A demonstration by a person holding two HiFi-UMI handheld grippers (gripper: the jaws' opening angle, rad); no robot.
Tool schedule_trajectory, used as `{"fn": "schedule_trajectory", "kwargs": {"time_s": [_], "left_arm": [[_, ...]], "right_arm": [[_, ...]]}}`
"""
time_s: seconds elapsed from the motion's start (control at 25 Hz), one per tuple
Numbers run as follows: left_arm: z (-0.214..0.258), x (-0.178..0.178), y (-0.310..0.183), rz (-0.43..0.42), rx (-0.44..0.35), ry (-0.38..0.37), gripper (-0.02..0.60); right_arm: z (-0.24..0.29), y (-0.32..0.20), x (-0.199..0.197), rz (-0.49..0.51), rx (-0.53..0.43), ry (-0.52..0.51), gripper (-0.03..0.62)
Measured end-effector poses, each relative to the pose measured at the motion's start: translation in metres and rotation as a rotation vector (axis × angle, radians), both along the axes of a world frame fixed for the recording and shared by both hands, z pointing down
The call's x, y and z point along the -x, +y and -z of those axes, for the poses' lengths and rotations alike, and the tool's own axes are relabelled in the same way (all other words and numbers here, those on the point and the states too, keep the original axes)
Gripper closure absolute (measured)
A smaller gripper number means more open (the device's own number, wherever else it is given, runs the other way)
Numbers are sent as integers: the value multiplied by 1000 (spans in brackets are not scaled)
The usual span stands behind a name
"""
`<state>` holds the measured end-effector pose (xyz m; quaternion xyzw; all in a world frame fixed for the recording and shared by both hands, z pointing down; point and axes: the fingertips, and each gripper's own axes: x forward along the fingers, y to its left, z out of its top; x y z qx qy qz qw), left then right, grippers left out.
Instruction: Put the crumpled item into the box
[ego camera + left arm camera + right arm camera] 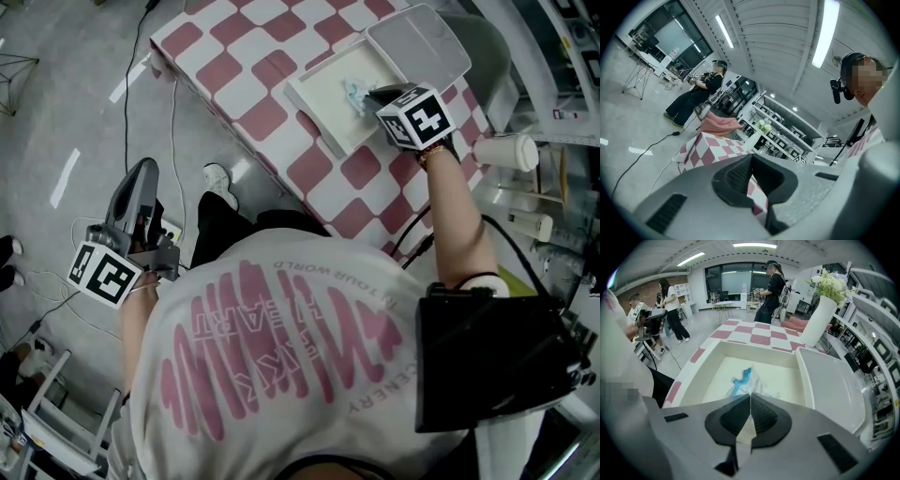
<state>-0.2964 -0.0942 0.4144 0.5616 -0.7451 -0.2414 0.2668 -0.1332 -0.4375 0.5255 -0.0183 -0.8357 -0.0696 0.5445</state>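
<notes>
Right claw: my right gripper (750,397), jaws pressed together, hangs over the open box (754,350).
Item: the crumpled item (744,380) lies on the box floor, at 12 o'clock off the tips.
Left claw: my left gripper (751,157), jaws together and empty, sits at 8 o'clock.
Progress: delivery looks done; I judge only backing out remains.

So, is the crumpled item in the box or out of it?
In. The crumpled item sits low inside the open white box, with the box walls all around it.
</notes>
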Motion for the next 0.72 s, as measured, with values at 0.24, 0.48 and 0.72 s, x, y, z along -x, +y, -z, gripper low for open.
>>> {"fn": "schedule_trajectory", "kwargs": {"time_s": [0.24, 0.48, 0.72], "left_arm": [[-1, 1, 1, 8, -7, 7, 574], [-1, 0, -1, 8, -9, 8, 574], [-4, -2, 4, 16, -2, 12, 574]], "right_arm": [[-2, 2, 1, 16, 10, 24, 588], [-5, 3, 0, 33, 26, 50, 588], [-8, 5, 0, 43, 23, 57, 588]]}}
